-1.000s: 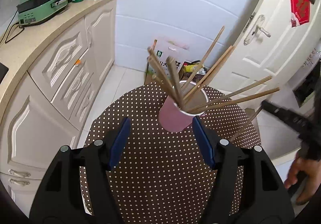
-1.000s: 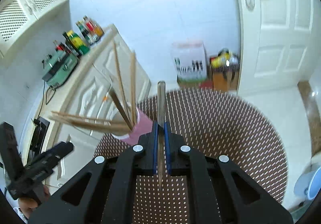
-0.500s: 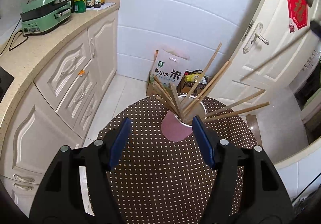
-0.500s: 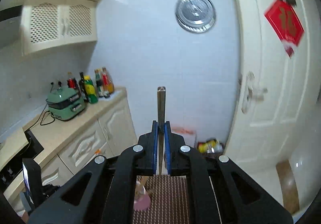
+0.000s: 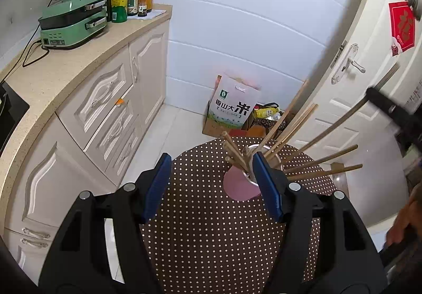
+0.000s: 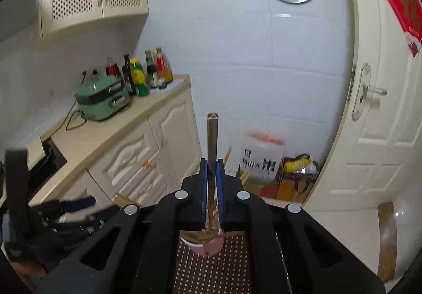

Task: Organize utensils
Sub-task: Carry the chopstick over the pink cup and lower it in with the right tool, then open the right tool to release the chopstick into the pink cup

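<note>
Chopstick [image 6: 212, 141] pinched in right jaws above pink cup [image 6: 208, 247]; left jaws spread, cup's rim [image 5: 259, 147] between

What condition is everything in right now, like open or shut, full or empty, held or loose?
left gripper: open, holding nothing.
right gripper: shut on a single chopstick, held upright above the cup.
pink cup: upright on the dotted table, holding a fan of wooden chopsticks.
white door: shut.
cabinet doors: shut.
green cooker: lid down, cord attached.
</note>
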